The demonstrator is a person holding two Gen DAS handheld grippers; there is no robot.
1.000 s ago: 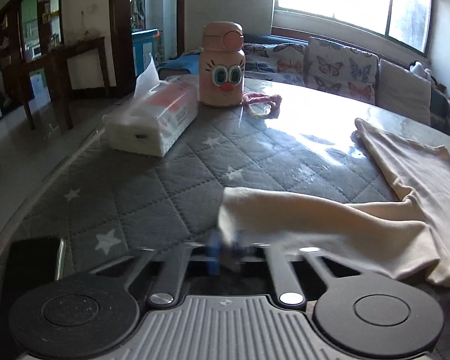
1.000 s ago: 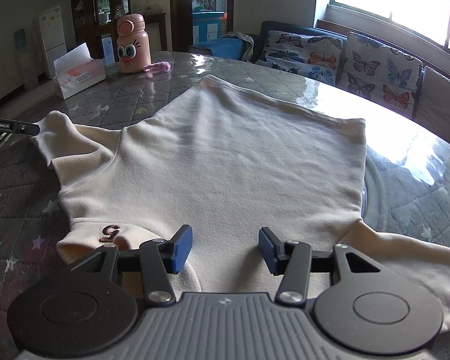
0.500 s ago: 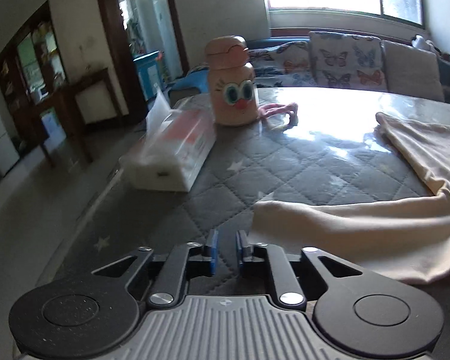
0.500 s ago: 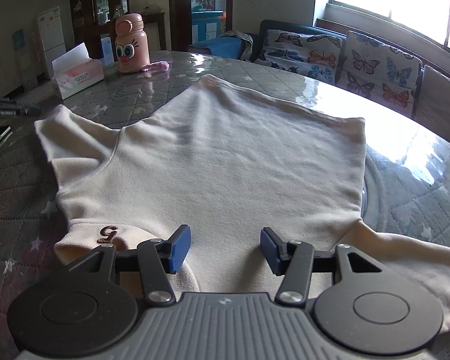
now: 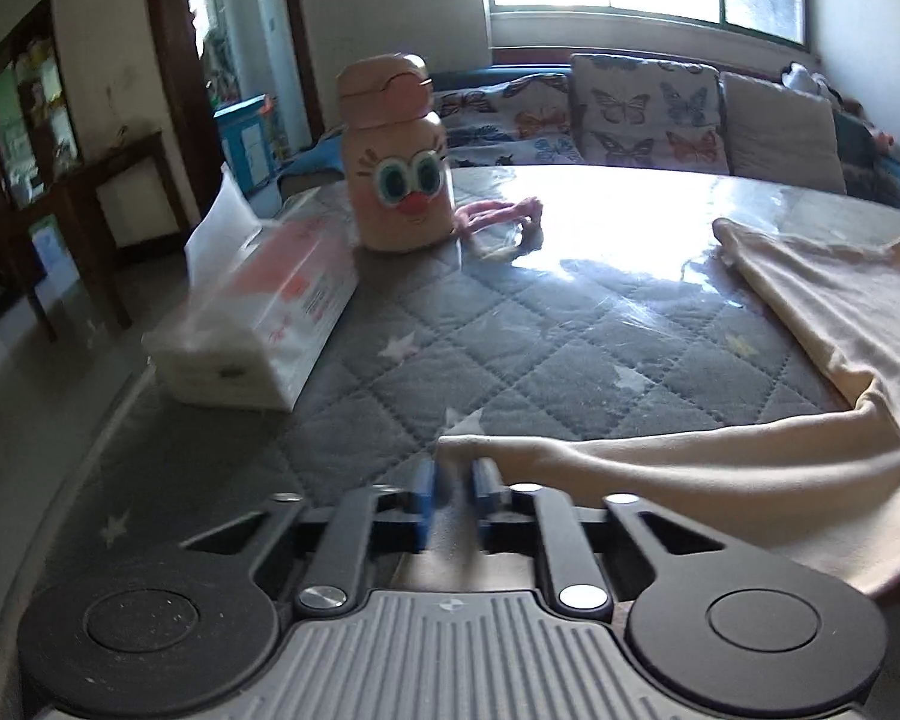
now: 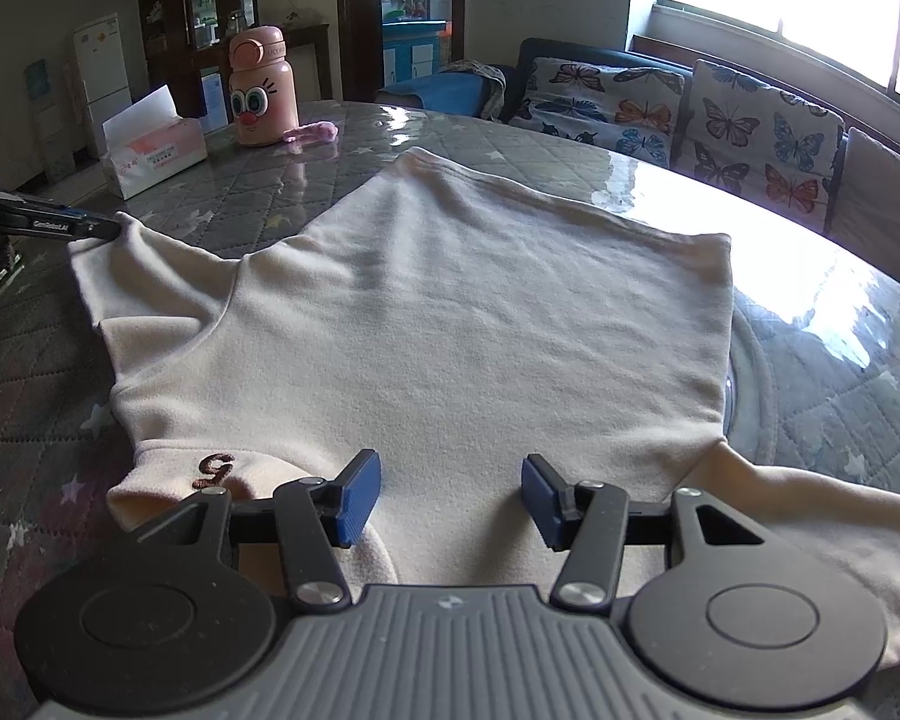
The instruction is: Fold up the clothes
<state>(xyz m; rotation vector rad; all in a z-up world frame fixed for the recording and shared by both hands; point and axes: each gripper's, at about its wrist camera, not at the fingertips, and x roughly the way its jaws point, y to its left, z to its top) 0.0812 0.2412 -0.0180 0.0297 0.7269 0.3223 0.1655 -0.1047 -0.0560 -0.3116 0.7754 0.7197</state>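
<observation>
Quilted table under shirt, tissues, bottle

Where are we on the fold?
Done: shirt spread flat on the table. In hand: left tongs have just been closing at the sleeve tip; whether they pinch it is unclear. Right tongs open over the collar end. Left: every fold.

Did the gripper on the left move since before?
Yes. In the right wrist view the left gripper sits at the sleeve tip, nearer the tissue box. Its jaws have just been closing.
</observation>
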